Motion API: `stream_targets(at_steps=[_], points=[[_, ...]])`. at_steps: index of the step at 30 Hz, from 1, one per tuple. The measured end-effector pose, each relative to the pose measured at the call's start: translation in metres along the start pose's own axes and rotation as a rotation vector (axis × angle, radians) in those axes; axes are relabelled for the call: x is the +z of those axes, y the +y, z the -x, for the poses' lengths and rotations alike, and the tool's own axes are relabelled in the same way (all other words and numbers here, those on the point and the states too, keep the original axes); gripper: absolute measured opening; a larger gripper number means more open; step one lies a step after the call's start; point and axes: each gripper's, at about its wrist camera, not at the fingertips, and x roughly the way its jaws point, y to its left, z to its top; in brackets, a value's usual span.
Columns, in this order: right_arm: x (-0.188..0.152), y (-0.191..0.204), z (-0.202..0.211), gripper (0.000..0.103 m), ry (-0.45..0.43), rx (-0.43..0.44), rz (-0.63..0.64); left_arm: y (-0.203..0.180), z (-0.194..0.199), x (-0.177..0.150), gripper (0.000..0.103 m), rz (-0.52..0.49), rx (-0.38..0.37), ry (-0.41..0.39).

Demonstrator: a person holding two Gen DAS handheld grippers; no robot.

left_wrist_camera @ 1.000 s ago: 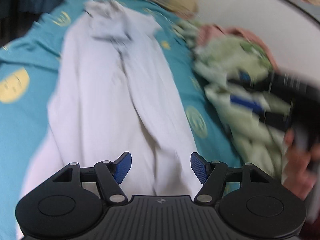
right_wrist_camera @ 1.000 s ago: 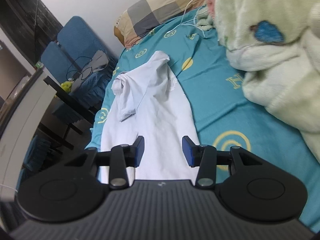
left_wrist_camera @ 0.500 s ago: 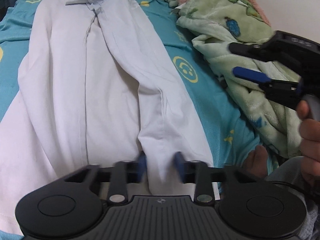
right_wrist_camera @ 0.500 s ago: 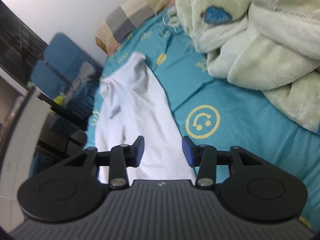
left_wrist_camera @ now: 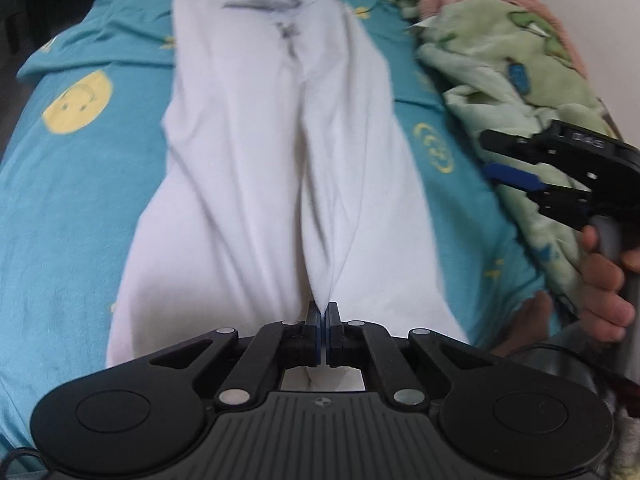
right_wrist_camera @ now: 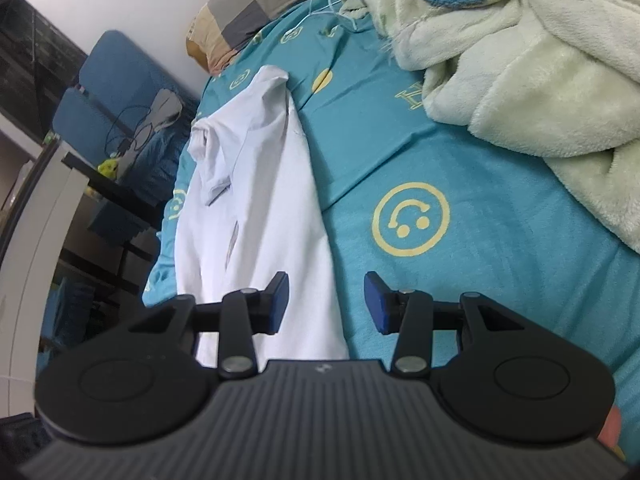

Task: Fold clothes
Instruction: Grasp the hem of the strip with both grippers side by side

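Observation:
A white shirt [left_wrist_camera: 260,184] lies lengthwise on the teal bed sheet, its sides folded inward. My left gripper [left_wrist_camera: 323,322] is shut on the shirt's near hem, and the cloth rises in a ridge to the pads. My right gripper [right_wrist_camera: 326,306] is open and empty above the shirt's right edge [right_wrist_camera: 260,208]; it also shows in the left wrist view [left_wrist_camera: 560,176], held in a hand over the blanket.
A teal sheet with yellow smiley faces [right_wrist_camera: 412,220] covers the bed. A fluffy green blanket [right_wrist_camera: 540,60] is heaped on the right, also in the left wrist view [left_wrist_camera: 520,72]. A checked pillow [right_wrist_camera: 248,12] lies at the head. Blue chairs [right_wrist_camera: 116,96] stand beyond the left edge.
My left gripper dropped to the shirt's near hem and shut on it; it was open a second ago. My right gripper stayed open and shifted a little over the sheet.

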Motion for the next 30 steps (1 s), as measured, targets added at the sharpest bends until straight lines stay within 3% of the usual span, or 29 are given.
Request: stream_targets(at_steps=[2,4,6,12,15,18,26,30], points=[[-0.004,0.003,-0.003,0.045,0.025,0.003,0.017,0.007,-0.003,0.002,0.003,0.025,-0.017,0.007],[-0.009,0.004,-0.007,0.045,0.061,0.009,0.024,0.013,-0.003,0.004,0.01,0.039,-0.036,0.005],[-0.013,0.005,-0.012,0.045,0.101,0.015,0.021,0.018,0.007,0.01,0.033,0.036,-0.02,-0.028],[-0.024,0.008,-0.027,0.045,0.198,0.01,0.019,0.049,0.03,0.027,0.067,0.029,0.119,-0.133],[-0.03,0.007,-0.035,0.045,0.249,0.01,0.01,0.068,0.028,0.032,0.07,0.05,0.194,-0.144],[-0.034,0.009,-0.037,0.045,0.267,-0.003,0.011,0.08,0.016,0.034,0.071,0.067,0.247,-0.103],[-0.041,0.007,-0.047,0.045,0.325,-0.04,-0.002,0.082,0.007,0.031,0.072,0.074,0.144,-0.054],[-0.046,0.007,-0.051,0.045,0.369,-0.05,-0.013,0.075,0.003,0.026,0.071,0.052,0.056,0.033]])
